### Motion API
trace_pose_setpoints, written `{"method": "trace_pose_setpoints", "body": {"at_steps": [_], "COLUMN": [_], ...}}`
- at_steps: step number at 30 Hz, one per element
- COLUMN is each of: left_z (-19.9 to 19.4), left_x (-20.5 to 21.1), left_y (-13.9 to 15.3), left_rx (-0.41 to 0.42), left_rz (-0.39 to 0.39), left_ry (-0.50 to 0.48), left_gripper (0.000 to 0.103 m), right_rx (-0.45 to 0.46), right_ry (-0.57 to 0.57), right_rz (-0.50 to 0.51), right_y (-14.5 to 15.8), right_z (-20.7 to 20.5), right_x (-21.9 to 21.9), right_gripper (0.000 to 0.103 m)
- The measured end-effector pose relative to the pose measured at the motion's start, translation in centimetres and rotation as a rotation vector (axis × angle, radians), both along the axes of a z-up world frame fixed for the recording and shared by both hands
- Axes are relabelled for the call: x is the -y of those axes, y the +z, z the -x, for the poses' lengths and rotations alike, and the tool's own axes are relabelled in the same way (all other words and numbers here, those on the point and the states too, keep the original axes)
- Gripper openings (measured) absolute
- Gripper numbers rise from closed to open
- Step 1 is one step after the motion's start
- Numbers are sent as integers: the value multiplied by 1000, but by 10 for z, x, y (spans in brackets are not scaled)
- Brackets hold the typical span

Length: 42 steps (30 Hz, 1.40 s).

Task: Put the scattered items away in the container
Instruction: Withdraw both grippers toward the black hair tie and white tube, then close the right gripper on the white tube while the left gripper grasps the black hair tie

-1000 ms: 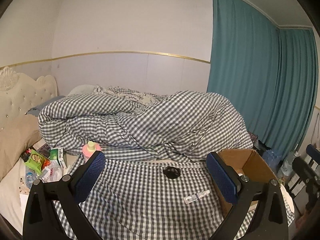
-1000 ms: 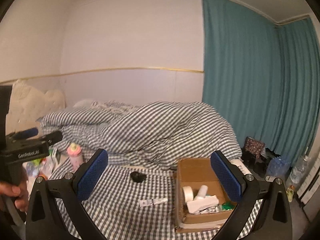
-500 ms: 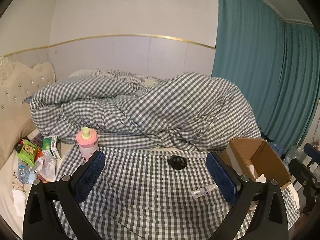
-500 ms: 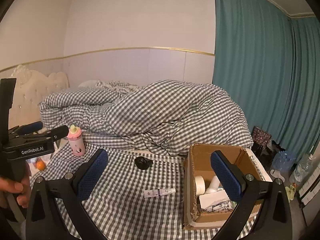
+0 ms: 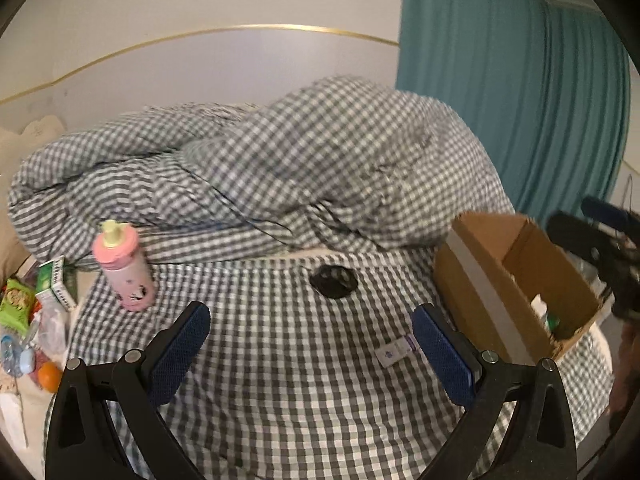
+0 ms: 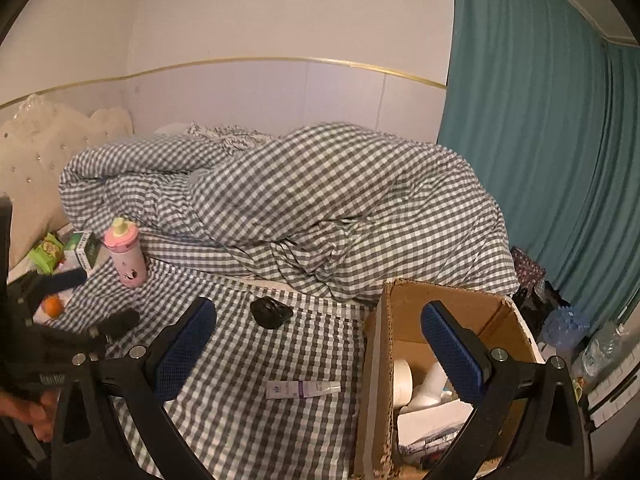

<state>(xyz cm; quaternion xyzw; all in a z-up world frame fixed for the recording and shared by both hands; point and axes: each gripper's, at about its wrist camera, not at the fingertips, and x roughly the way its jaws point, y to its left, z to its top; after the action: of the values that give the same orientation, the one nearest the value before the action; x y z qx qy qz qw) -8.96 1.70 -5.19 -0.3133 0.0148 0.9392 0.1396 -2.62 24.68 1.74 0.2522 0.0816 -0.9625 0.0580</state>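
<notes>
A cardboard box (image 5: 476,276) (image 6: 472,312) stands at the right on the checked bed cover and holds a tape roll (image 6: 402,380) and white items. A small white tube (image 5: 396,352) (image 6: 302,389) lies on the cover left of the box. A black object (image 5: 333,282) (image 6: 271,312) lies farther back. A pink bottle (image 5: 124,266) (image 6: 125,258) stands upright at the left. My left gripper (image 5: 310,356) is open and empty above the cover, short of the tube. My right gripper (image 6: 318,350) is open and empty near the box's front left.
A bunched checked duvet (image 5: 280,172) fills the back of the bed. Snack packets, a green box (image 5: 54,284) and an orange (image 5: 50,376) lie at the left edge. A teal curtain (image 6: 552,160) hangs at the right. A padded headboard (image 6: 44,160) is at the left.
Both grippers have moved forward and lower toward the bed; the bottle, black object, tube and box appear larger and nearer. Both stay open and empty.
</notes>
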Motion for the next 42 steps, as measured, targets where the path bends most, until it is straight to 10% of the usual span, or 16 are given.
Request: {"method": "trace_pose_setpoints", "body": {"at_steps": [9, 15, 31, 42], "left_z": [41, 77, 147, 177], "left_x": [1, -1, -40, -55], "left_y": [-37, -64, -133, -148], "left_rx": [40, 68, 152, 171], "left_rz": [27, 55, 85, 77], "left_ry": [44, 31, -15, -9], "left_gripper": [103, 103, 103, 103], "right_rx": [173, 291, 548, 553], "right_ry": [36, 24, -114, -104], "right_rz": [63, 118, 226, 255], "right_y": [-62, -111, -230, -247], "right_z": [34, 54, 104, 139], "right_x": [12, 18, -14, -15], "right_gripper": [89, 62, 55, 56]}}
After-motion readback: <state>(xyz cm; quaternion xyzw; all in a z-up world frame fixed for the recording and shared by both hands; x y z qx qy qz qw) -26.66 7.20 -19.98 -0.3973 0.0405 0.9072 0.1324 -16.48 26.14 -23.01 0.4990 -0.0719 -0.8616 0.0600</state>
